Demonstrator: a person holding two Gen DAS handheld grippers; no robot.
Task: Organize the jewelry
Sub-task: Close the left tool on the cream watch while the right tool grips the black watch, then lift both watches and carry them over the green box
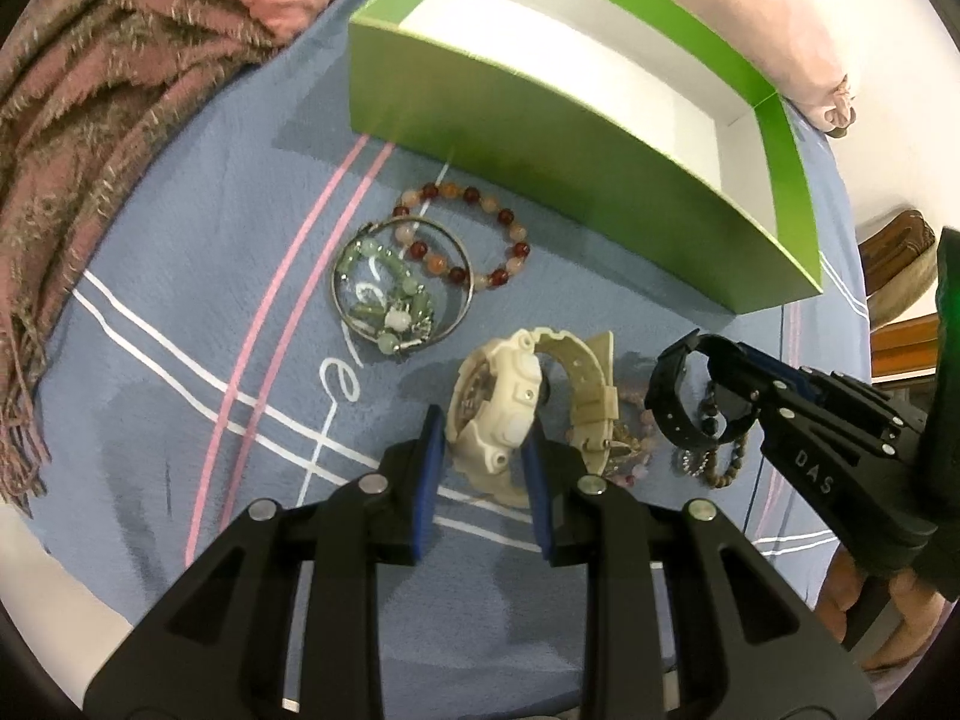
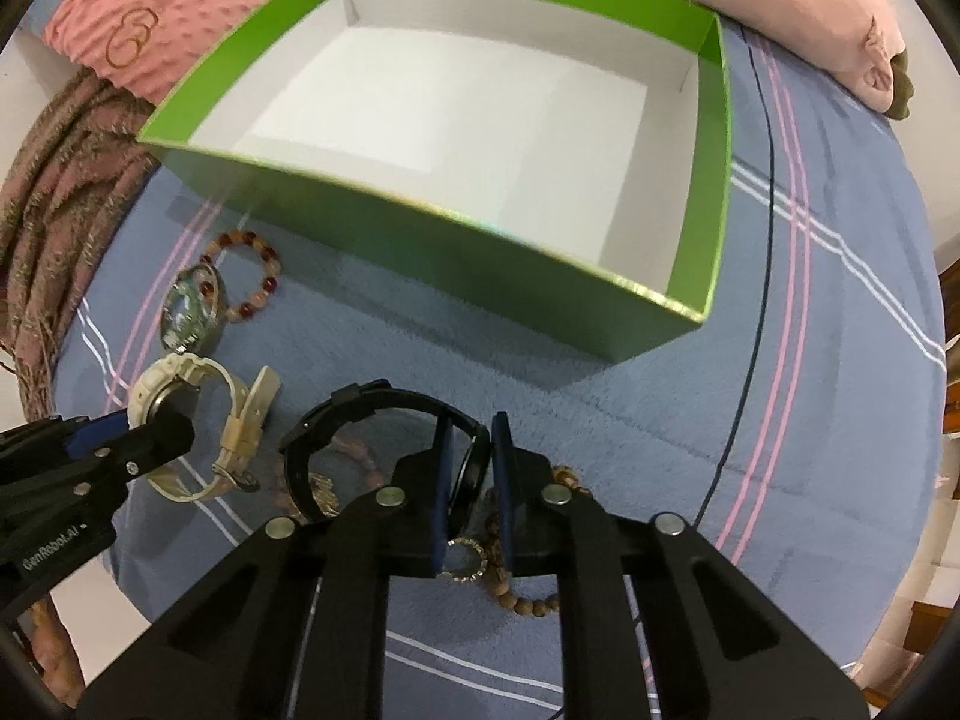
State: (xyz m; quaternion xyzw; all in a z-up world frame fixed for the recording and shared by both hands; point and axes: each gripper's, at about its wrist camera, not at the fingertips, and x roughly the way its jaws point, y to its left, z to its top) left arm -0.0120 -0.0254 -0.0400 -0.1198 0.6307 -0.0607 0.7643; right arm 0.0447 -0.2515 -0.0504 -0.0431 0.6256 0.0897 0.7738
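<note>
My left gripper (image 1: 483, 435) is shut on a cream-white watch (image 1: 498, 402), its pads on both sides of the case, on the blue bedsheet. My right gripper (image 2: 471, 456) is shut on a black watch (image 2: 372, 420), which also shows in the left wrist view (image 1: 684, 396), held just above the sheet. A green box (image 2: 456, 276) with a white empty inside (image 2: 456, 102) stands beyond both. A red-orange bead bracelet (image 1: 510, 228), a silver bangle (image 1: 399, 285) and a green bead bracelet (image 1: 390, 300) lie left of the box front. Wooden beads (image 2: 528, 600) and a small ring (image 2: 465, 564) lie under my right gripper.
A pink-brown fringed scarf (image 1: 90, 120) lies at the left. A pink dotted cushion (image 2: 156, 12) and a pale pink pillow (image 2: 750, 6) lie behind the box. The bed's edge runs along the right and near sides.
</note>
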